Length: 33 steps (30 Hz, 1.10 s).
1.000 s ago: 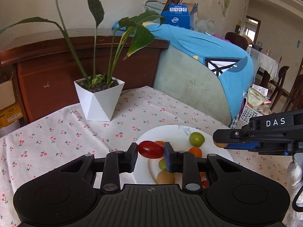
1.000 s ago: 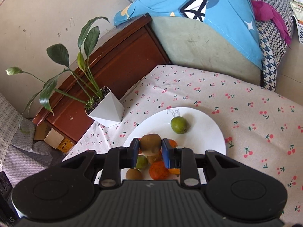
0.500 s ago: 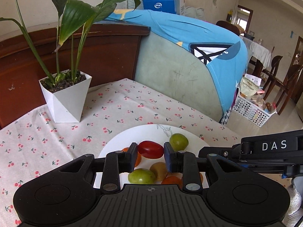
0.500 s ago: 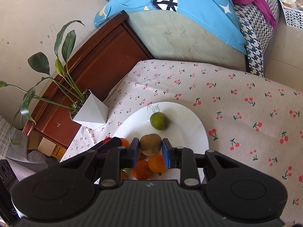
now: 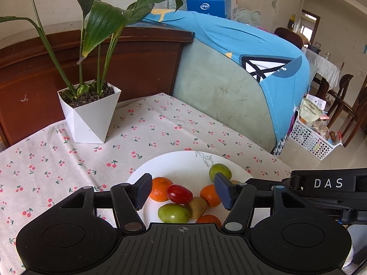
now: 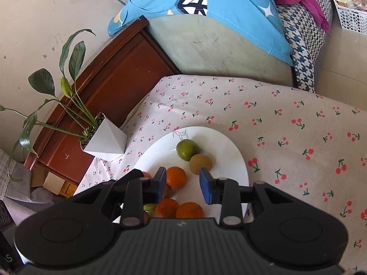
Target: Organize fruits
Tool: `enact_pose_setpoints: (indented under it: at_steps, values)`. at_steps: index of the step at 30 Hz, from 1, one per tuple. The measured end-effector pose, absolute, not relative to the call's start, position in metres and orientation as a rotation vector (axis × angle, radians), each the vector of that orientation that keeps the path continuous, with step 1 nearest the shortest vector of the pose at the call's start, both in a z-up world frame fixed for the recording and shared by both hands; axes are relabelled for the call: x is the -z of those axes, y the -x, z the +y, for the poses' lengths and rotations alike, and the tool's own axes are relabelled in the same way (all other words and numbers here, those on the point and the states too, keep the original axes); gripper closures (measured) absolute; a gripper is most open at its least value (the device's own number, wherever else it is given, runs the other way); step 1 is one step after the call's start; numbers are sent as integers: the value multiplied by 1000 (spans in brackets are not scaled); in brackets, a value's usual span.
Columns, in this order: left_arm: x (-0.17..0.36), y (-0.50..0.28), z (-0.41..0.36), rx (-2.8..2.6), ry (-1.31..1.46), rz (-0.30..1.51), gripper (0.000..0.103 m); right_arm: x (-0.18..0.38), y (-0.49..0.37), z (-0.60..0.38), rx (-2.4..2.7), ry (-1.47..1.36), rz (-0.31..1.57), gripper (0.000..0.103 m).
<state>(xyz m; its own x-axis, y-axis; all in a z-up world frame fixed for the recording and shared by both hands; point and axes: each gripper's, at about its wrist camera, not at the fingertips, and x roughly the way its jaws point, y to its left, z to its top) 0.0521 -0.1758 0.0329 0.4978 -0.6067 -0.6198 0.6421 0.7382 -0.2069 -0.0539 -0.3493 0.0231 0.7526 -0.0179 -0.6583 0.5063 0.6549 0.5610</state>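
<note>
White china, the plate [image 5: 183, 162] lies nearest, on the cherry-print tablecloth [image 5: 149, 126], carrying the fruit in a loose cluster. In the left wrist view a red tomato [image 5: 179, 193] rests on the pile between an orange [image 5: 159, 188] and a second orange [image 5: 209, 194], with a green fruit [image 5: 173, 213] and a brown kiwi [image 5: 197, 206] touching in front of it, and another green fruit [image 5: 219, 171] set apart toward the far rim. From the right wrist view a kiwi [image 6: 200, 163] lies against that far green fruit [image 6: 186, 149].

Further back on the cloth stands a white faceted pot [image 5: 88, 112] with a leafy plant. Behind it runs a dark wooden cabinet [image 5: 137, 64], beside a sofa draped with a blue cover [image 5: 240, 45]; a perforated white basket [image 5: 309, 137] sits on the floor beyond.

The left gripper [image 5: 183, 192] hovers over the plate, jaws spread wide, empty, flanking the tomato without touching it. The right gripper [image 6: 182, 184] is likewise parted and empty, above the oranges.
</note>
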Motion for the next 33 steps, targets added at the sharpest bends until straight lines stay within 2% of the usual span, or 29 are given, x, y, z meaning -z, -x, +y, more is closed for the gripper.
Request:
enact_pose_setpoints:
  at_steps: [8,15,17,20,25,33]
  values:
    - [-41,-49,-163,658,-50,807,24,-25,54,-345,330,-779,688,55]
    - [-49,-45,-150,549,-79,847,18,-30,52,-336,334,-685,706,45]
    - [-52,-45,-146,529,-78,858,17,-31,51,-333,353,-655,725,38]
    - [-54,-45,-147,494,-111,857,12,-31,50,-331,354,-637,733,37]
    - [-52,-44,-150,475,-129,888,11,-33,49,-326,368,-585,756,30]
    - [-49,-47,-148,439,-112,914,8,-34,47,-321,400,-526,786,26]
